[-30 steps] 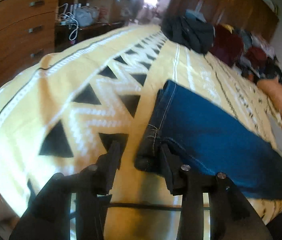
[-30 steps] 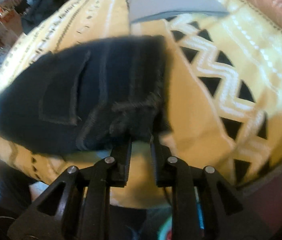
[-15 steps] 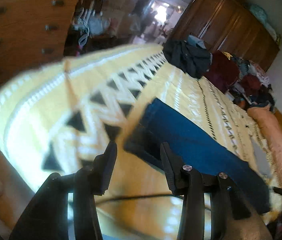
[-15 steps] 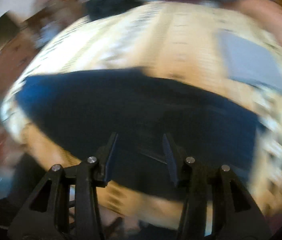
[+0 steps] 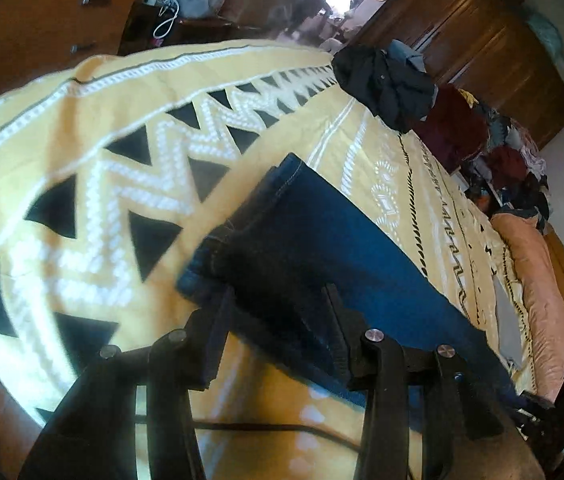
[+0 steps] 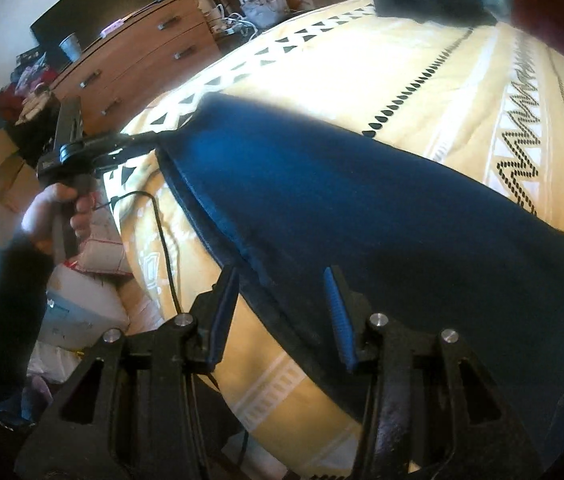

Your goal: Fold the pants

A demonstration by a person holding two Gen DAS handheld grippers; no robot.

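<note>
Dark blue jeans (image 5: pixel 322 240) lie stretched long across a yellow patterned bedspread (image 5: pixel 121 128). My left gripper (image 5: pixel 277 300) is open, its jaws on either side of the near end of the jeans. In the right wrist view the jeans (image 6: pixel 362 200) fill the middle. My right gripper (image 6: pixel 282 280) is open over their near edge, holding nothing. The left gripper also shows in the right wrist view (image 6: pixel 137 142), at the far left end of the jeans, held by a hand.
A pile of dark clothes (image 5: pixel 386 80) sits at the far end of the bed, with more clothes (image 5: pixel 514 160) along the right. A wooden dresser (image 6: pixel 133 60) stands beyond the bed. A pink pillow (image 5: pixel 538 280) lies at the right edge.
The right gripper has let go of the jeans, opened and swung to the other side. The left gripper has pulled back and come forward again around the jeans' end.
</note>
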